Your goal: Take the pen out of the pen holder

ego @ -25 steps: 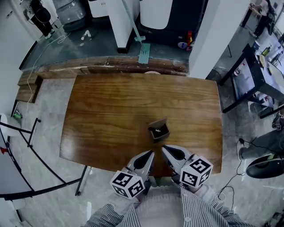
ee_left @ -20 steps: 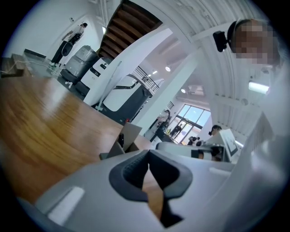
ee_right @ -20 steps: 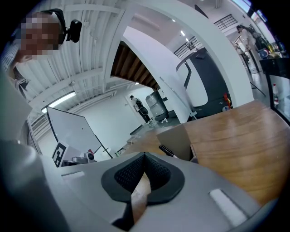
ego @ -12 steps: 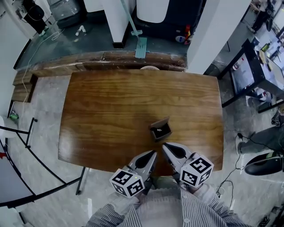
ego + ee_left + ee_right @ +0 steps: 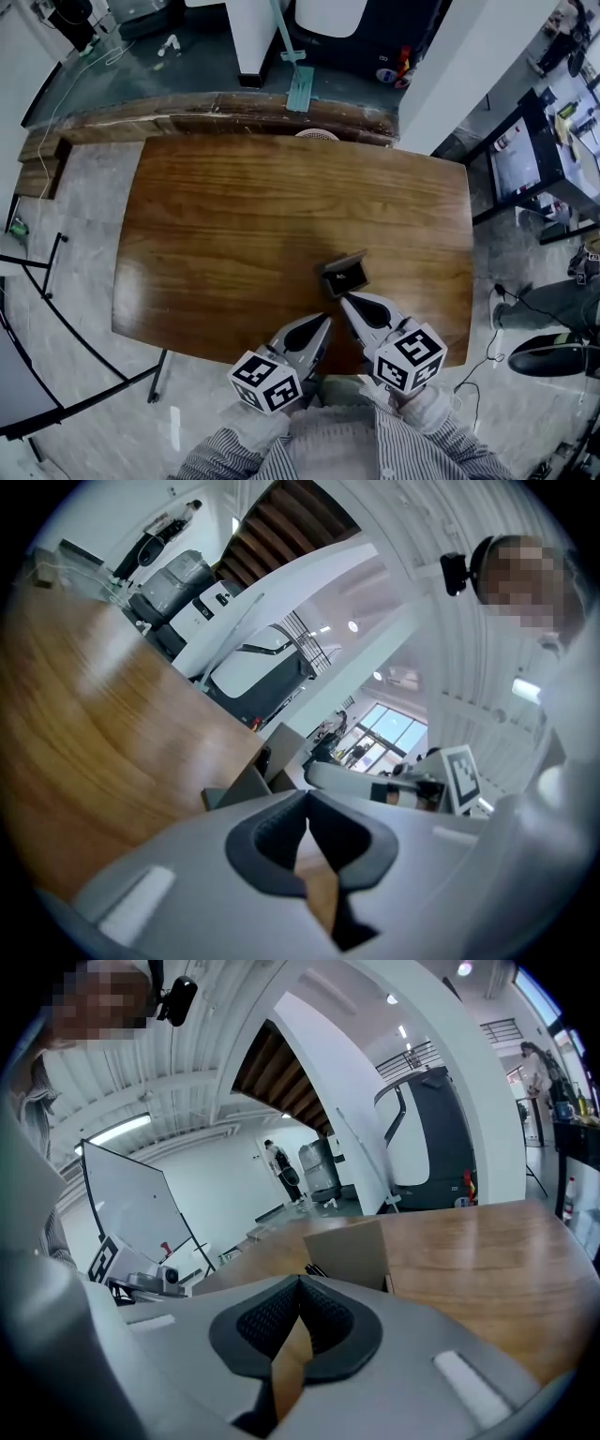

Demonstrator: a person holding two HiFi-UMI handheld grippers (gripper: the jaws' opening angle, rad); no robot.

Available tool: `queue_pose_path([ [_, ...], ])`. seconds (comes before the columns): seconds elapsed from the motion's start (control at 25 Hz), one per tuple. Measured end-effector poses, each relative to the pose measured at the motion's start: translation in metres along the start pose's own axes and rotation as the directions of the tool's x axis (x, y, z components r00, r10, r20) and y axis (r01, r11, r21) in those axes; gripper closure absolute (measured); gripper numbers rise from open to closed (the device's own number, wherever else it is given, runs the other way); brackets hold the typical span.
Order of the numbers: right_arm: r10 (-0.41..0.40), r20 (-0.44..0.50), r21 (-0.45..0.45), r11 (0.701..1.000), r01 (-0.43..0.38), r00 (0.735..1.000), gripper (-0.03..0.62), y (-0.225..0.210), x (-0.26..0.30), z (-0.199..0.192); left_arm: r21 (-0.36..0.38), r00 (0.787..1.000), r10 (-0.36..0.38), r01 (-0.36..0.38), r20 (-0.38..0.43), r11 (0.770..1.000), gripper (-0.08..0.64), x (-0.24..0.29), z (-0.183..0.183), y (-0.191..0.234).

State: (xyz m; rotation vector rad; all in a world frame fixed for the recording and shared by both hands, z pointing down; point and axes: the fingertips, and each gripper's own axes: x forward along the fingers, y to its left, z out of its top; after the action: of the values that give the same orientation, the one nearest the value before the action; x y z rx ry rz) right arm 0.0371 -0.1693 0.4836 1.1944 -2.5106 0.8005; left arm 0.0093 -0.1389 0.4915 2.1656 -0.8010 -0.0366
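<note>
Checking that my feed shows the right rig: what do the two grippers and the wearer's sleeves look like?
The left gripper and right gripper have pale grey, tapering shells with a black inset towards the tip and dark ribbed pads. The left cube and right cube are white with black square markers. The person wears a grey-and-white striped shirt. No cables show.

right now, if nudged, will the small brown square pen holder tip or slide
Probably slides: the brown square pen holder stands free on the glossy wooden table. It looks thin-walled and nearly empty, so likely light. A high push might tip it.
</note>
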Motion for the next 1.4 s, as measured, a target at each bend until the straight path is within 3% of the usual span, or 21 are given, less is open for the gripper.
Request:
queue_pose_path([
  [0.36,-0.066,-0.023,-0.107,0.992,0.063,0.998,0.545,-0.014,0.026,0.008,-0.065,0.998,0.027,-0.023,0.057,0.998,0.552,0.001,0.004,0.017],
  [0.76,-0.207,-0.058,-0.216,0.958,0.190,0.977,0.414,-0.018,0.046,-0.004,-0.108,0.996,0.040,-0.031,0.077,0.994,0.552,-0.003,0.006,0.036],
  [1.08,-0.290,-0.047,-0.222,0.936,0.273,0.956,0.416,-0.024,0.050,-0.007,-0.132,0.997,0.040,-0.031,0.071,0.991,0.552,-0.010,0.003,0.050],
  [1.32,-0.364,-0.026,-0.223,0.910,0.350,0.931,0.499,-0.027,0.049,-0.006,-0.137,0.997,0.029,-0.019,0.070,0.990,0.552,-0.013,0.004,0.051],
  [1.4,-0.366,-0.019,-0.223,0.908,0.353,0.930,0.500,-0.027,0.048,-0.005,-0.136,0.997,0.025,-0.015,0.070,0.991,0.552,-0.015,0.005,0.052],
])
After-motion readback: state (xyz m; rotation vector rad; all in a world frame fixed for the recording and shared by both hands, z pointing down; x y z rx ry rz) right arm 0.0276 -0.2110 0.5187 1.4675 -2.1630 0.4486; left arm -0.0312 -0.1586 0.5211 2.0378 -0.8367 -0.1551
